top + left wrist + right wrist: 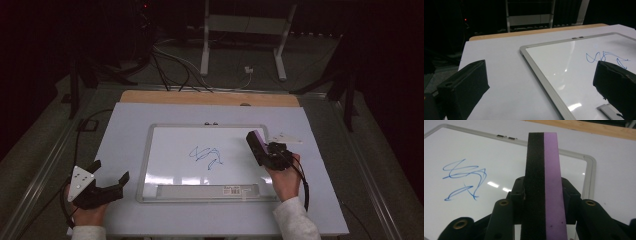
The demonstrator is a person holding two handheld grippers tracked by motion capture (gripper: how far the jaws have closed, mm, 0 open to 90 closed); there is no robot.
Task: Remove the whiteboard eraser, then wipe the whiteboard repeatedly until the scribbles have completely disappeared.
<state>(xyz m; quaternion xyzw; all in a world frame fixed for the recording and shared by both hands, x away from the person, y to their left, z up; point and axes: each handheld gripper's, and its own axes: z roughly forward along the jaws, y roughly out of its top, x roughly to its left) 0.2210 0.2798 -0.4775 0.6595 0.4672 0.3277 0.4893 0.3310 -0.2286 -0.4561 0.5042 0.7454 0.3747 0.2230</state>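
- Your desk [320,200] is the biggest thing here: a flat, matte, pale sheet over a wooden top, with a strip of bare wood showing along the far edge.
- Lying flat in the middle of it is the whiteboard [170,165], a glossy white rectangle in a rounded silvery frame, with a grey tray strip along your near edge. You can see light glare on it in all three views.
- Your left hand-held gripper [111,177] sits on the desk just left of the whiteboard, chunky black jaws spread wide apart with nothing between them, grey three-cornered plate on top.
- Your right hand-held gripper [260,148] is over the whiteboard's right side, jaws clamped on the eraser.
- The eraser [544,182] is a long foam block, half black grainy felt and half smooth purple, sticking up and out from the jaws, just right of the scribble.
- The scribble [206,156] is a loopy blue marker tangle near the board's centre, untouched.
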